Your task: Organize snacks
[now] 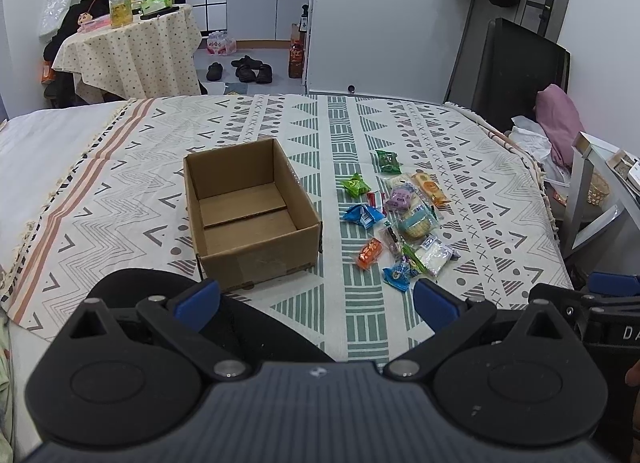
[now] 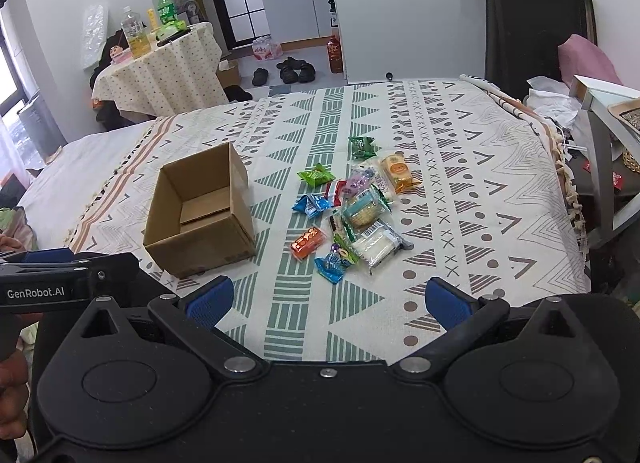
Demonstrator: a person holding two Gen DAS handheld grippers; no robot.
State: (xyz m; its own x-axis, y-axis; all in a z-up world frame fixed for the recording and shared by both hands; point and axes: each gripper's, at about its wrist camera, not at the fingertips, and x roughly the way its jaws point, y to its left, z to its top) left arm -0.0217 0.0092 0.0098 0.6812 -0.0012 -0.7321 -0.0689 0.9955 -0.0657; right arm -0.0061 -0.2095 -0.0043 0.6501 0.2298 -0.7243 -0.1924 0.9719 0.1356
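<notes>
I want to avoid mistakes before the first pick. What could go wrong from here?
1. The wrapped snacks overlap in a tight pile; the open right hand-held gripper may pinch two at once.
2. The empty brown cardboard box looks light and may slide on the patterned cloth if bumped.

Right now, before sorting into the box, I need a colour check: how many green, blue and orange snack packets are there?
Green: 2, dark green packet, light green packet
Blue: 2, far blue packet, near blue packet
Orange: 2, orange-red packet, yellow-orange packet
Total: 6; a green strip inside the pile is unclear.
</notes>
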